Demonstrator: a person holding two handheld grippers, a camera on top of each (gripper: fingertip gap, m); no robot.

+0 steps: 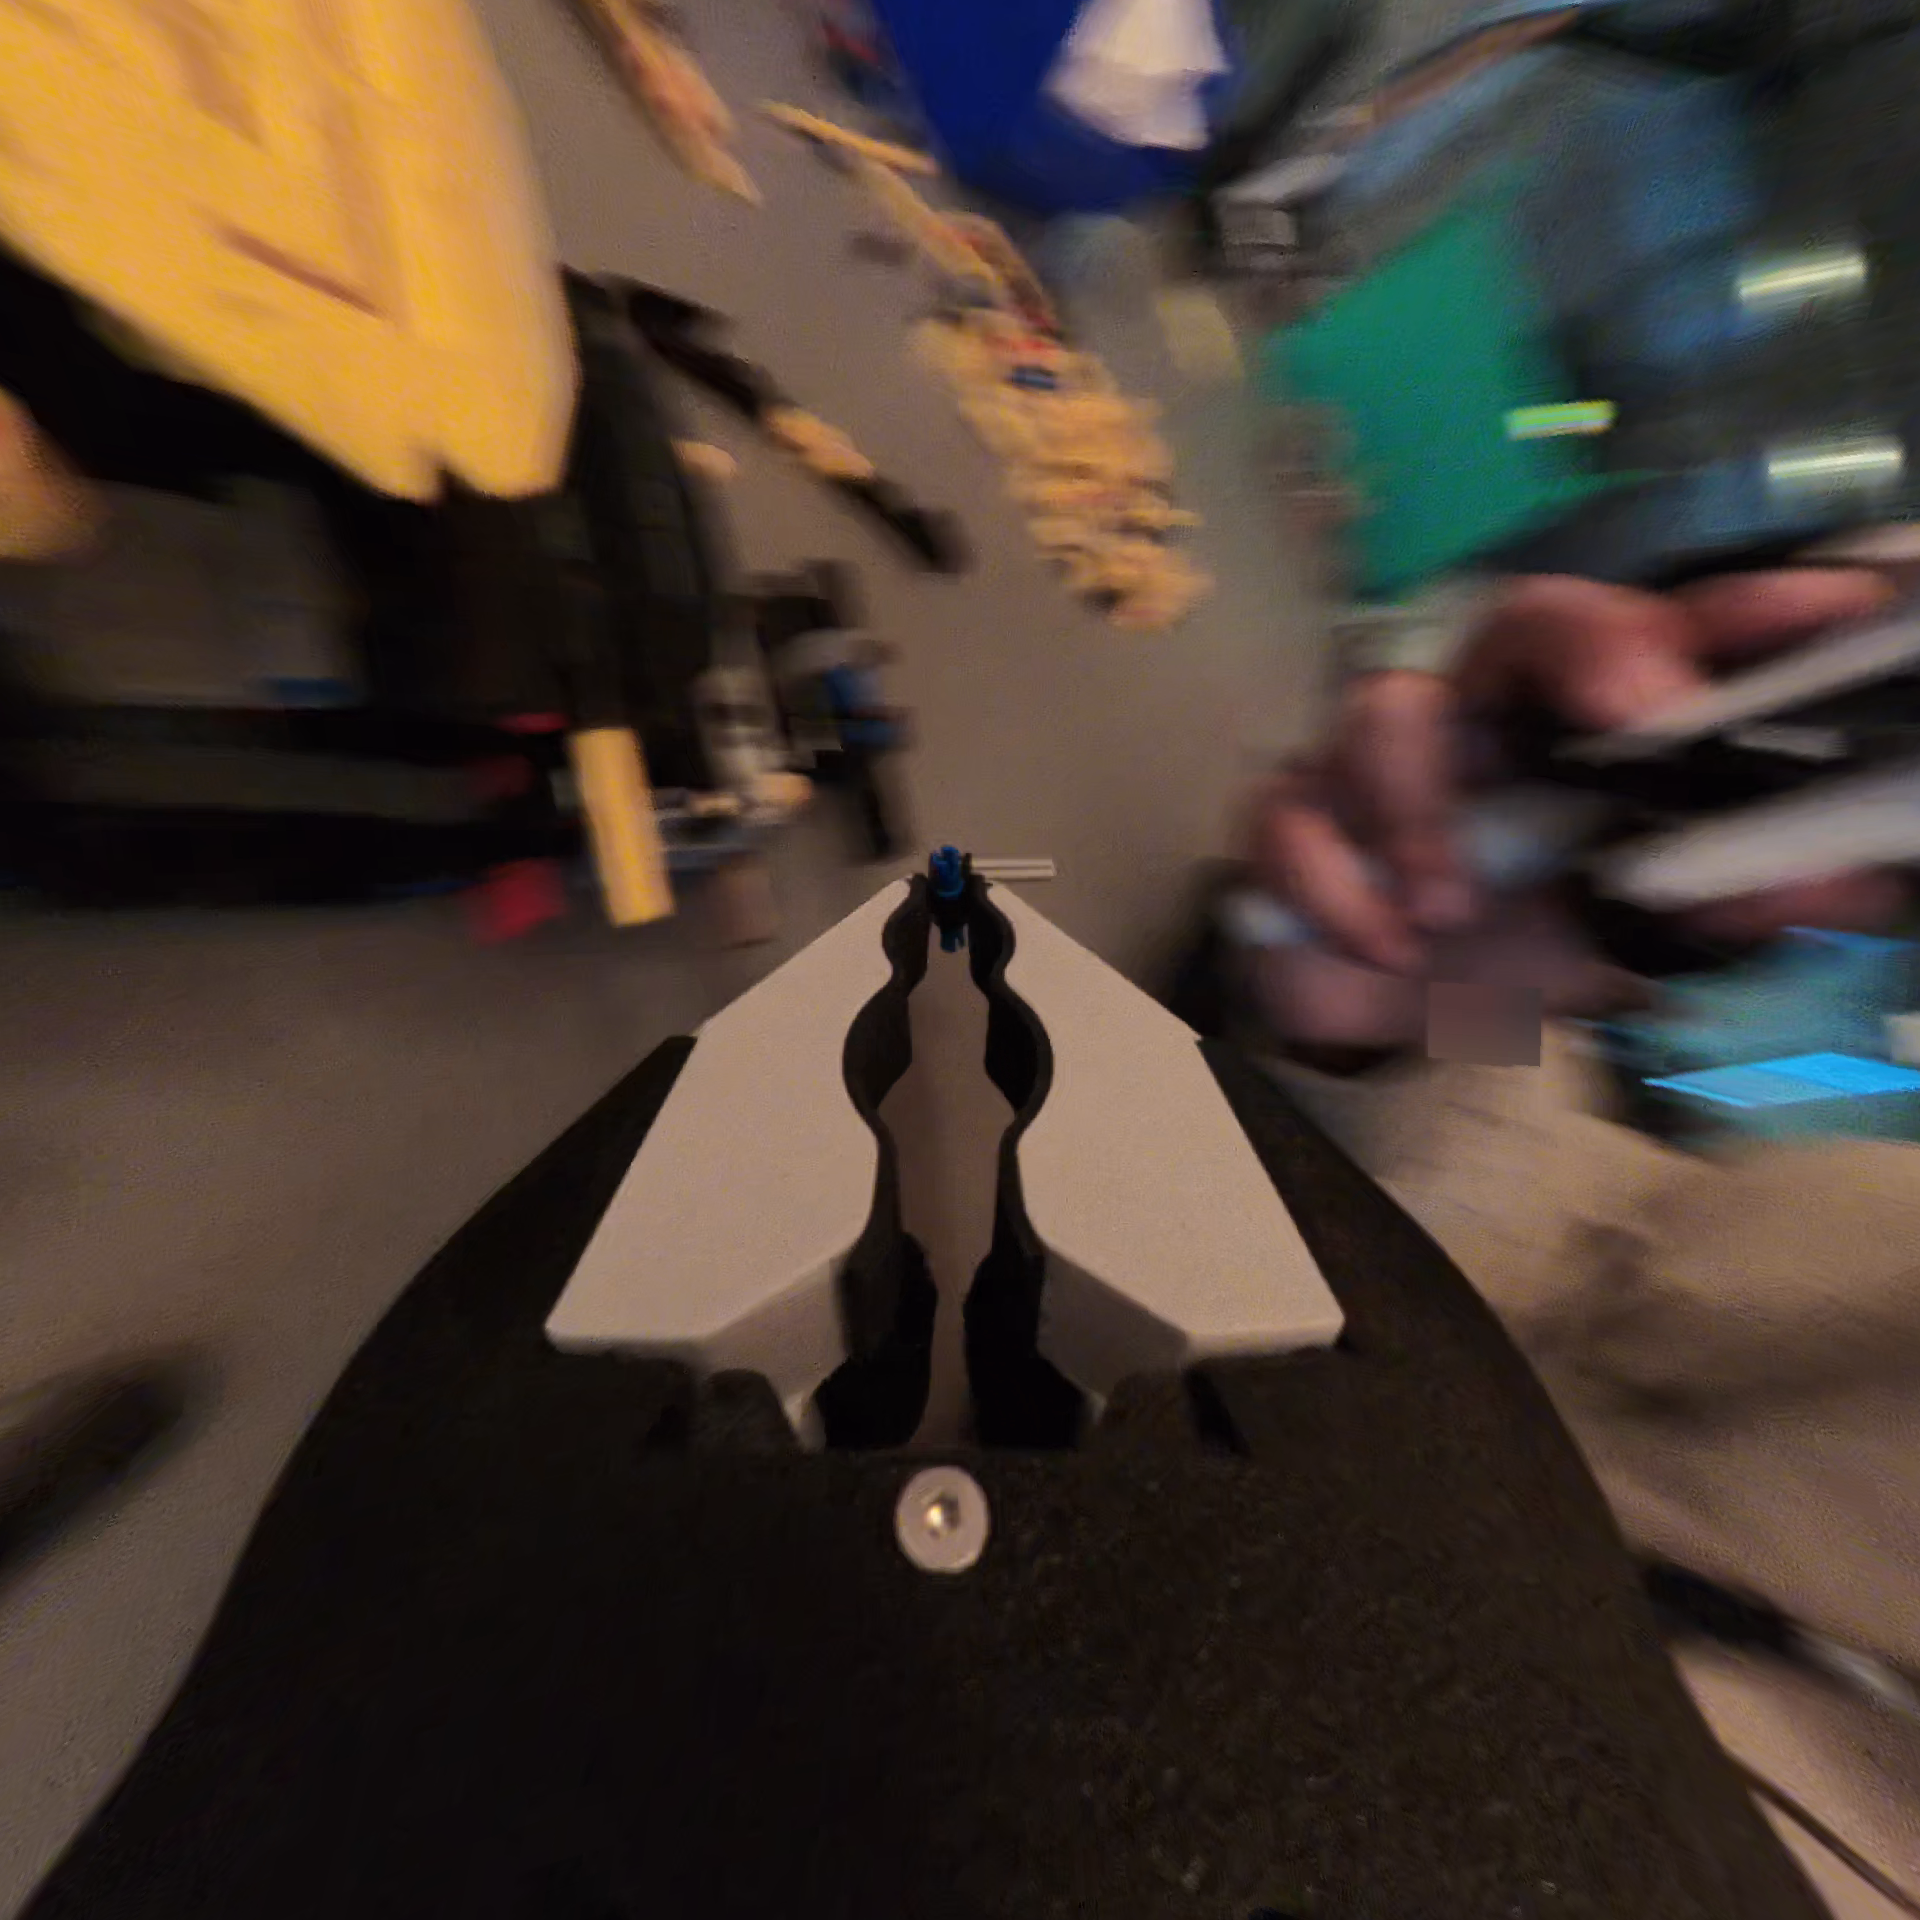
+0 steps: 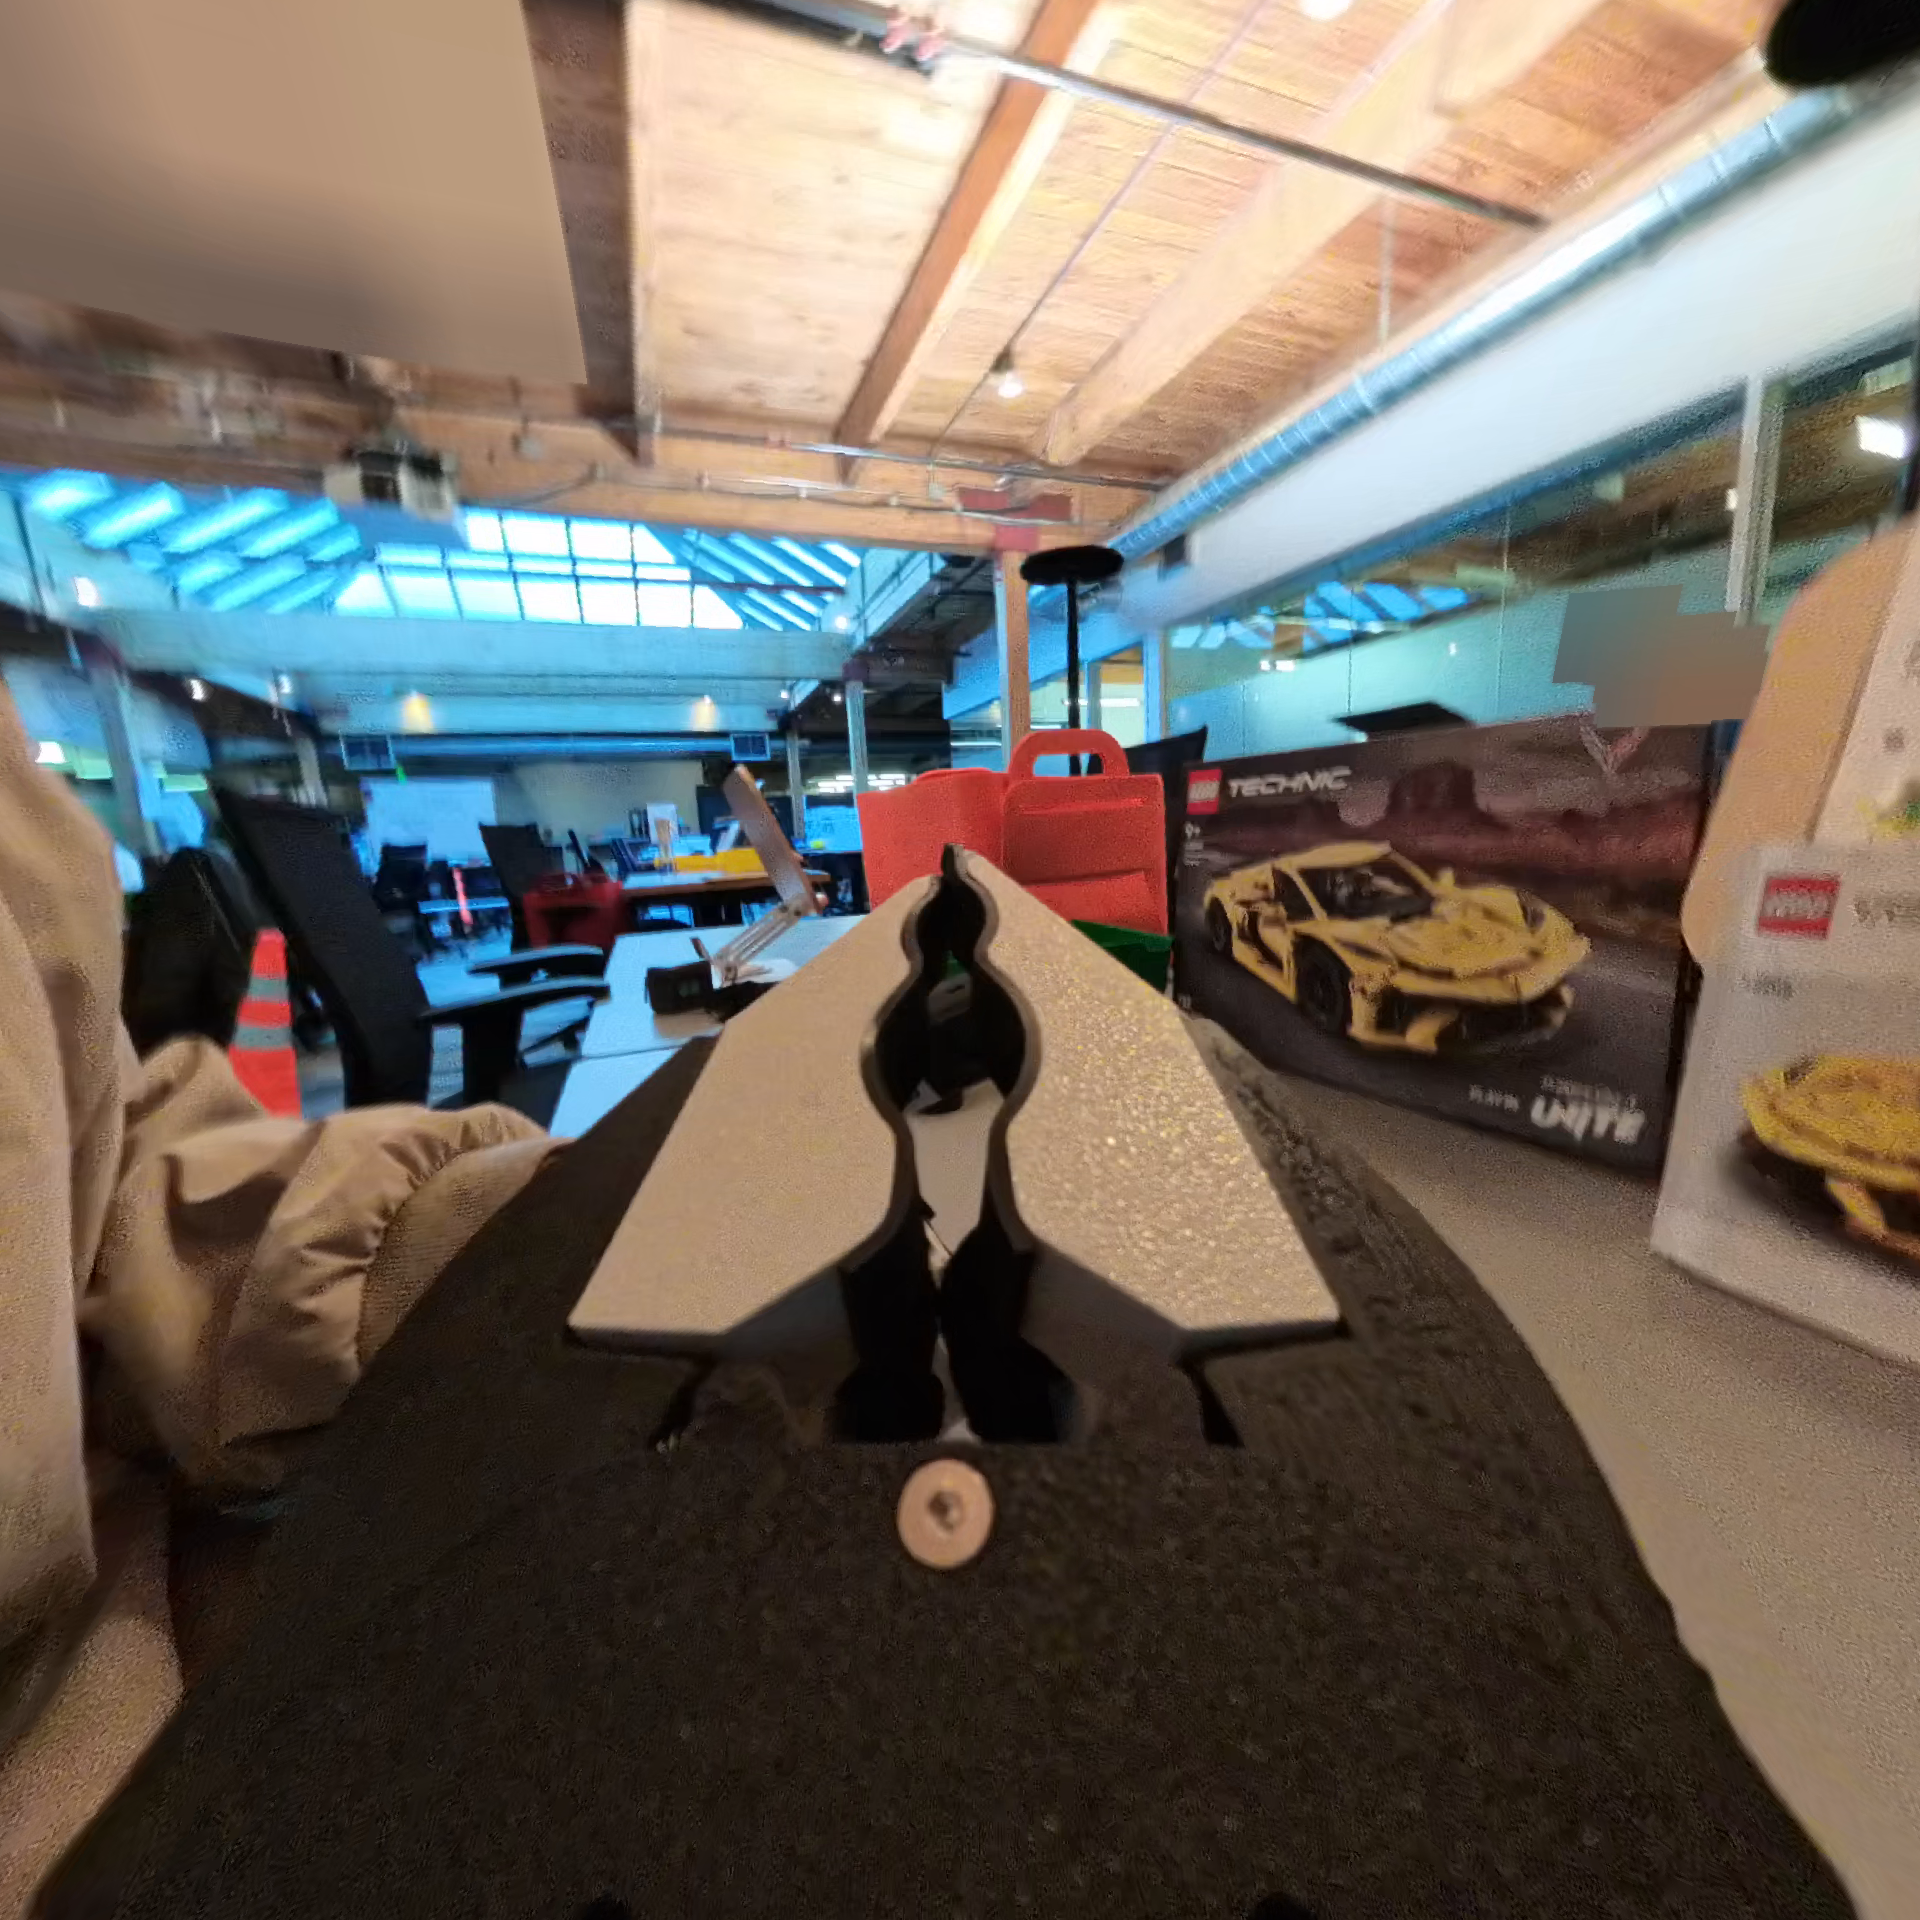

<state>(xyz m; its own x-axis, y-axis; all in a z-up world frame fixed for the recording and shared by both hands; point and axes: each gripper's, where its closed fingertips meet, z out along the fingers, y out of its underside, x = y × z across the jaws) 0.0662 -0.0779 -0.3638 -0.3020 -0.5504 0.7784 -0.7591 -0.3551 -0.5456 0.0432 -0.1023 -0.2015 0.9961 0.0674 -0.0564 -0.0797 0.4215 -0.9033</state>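
pin [image 1: 947,896]: a small blue peg, pinched at the very tips of the left gripper [image 1: 945,883], standing up between them with its top just clear.
left gripper: pressed together on the pin; only the tips bear on it, and the wavy gap behind them is bare.
right gripper [image 2: 951,862]: tips meet with nothing visible between them; it points up and outward across the room.
hand [image 1: 1455,831]: at the right of the left wrist view, blurred, wrapped around dark and pale parts of another tool; what exactly it holds cannot be told.
table [image 1: 312,1091]: grey top beneath the left gripper; a yellow shape [image 1: 260,208] at far left and a scatter of tan pieces [image 1: 1070,447] farther off, all smeared.
box [image 2: 1434,935]: dark carton with a yellow car pictured, standing at the right in the right wrist view, a red bag [image 2: 1049,831] just to its left and a booklet [image 2: 1808,1039] near right.
risk, grip: the hold looks slight; a knock or a loosened squeeze would likely let the pin drop or twist.
risk, motion: the heavy blur suggests a fast swing, which could fling so small a part.
risk, loss: among the scattered pieces a dropped pin would be hard to find.
risk, collision: the hand is near the left gripper; a brush could dislodge the pin.
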